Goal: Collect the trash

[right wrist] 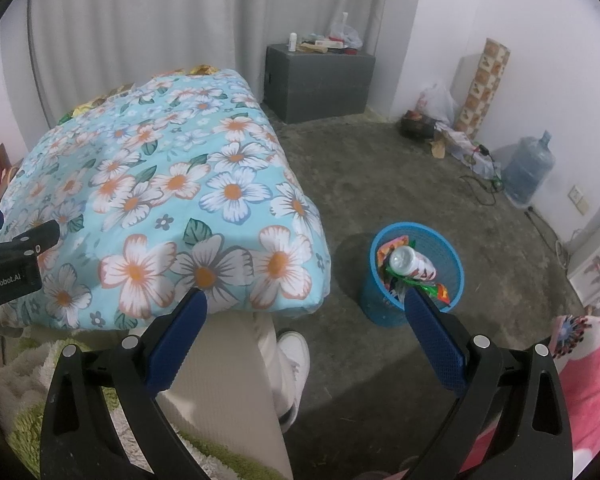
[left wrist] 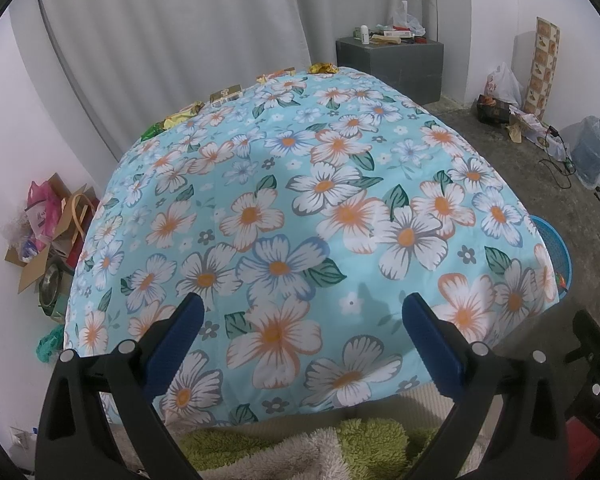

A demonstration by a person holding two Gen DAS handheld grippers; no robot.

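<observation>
Floral cotton quilt, smooth, pale blue, covering the bed; crumpled wrappers along its far edge. Left tool: spread wide, empty, above the quilt. Right tool: likewise agape, empty. Blue mesh bin, round, on the floor, holding a plastic bottle lying tilted, base upward, among wrappers.

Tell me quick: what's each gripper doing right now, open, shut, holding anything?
Left gripper: open, empty, over the floral bedspread.
Right gripper: open, empty, above the floor beside the blue trash basket.
</observation>
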